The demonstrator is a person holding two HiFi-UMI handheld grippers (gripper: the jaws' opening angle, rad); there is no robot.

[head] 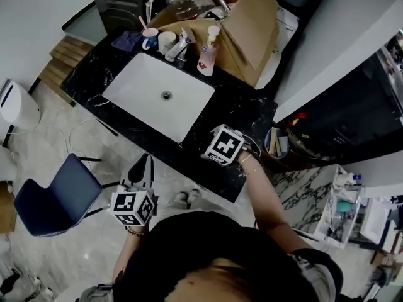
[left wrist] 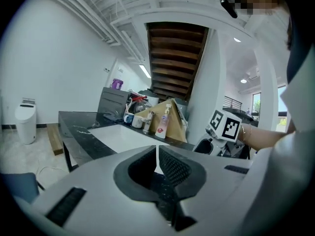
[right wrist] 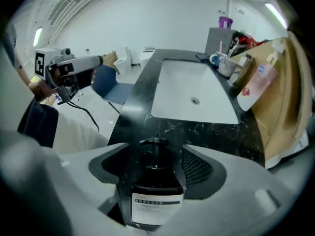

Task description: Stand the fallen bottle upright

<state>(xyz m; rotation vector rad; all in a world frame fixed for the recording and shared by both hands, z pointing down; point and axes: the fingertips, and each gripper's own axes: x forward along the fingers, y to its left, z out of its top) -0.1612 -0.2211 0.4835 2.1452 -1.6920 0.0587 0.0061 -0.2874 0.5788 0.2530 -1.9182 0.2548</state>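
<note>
Your right gripper [right wrist: 157, 159] points steeply down at the black marble counter [right wrist: 206, 132], its claw spread wide. The fallen dark pump bottle [right wrist: 156, 183] lies between the pads without being pinched, label up and pump head toward 12 o'clock in the right gripper view. From your head camera that bottle is hidden under the gripper's marker cube, near the counter's front edge. The white sink basin [head: 157, 93] sits at about 10 o'clock from that cube, and nothing stands between the bottle and the basin. Beyond the basin, at 12 o'clock from the cube, a clear soap bottle with a pink label [head: 208, 55] stands upright against a cardboard box [head: 252, 30]. The faucet [head: 178, 46], a white cup [head: 167, 41] and a blue mug [head: 150, 38] are lined up to its left. Your left gripper [left wrist: 157, 159] hangs off the counter over the floor, well apart from the bottle. Its claw is closed on nothing, with only a thin slit between the pads. A blue chair [head: 60, 197] stands at 9 o'clock from it.
</note>
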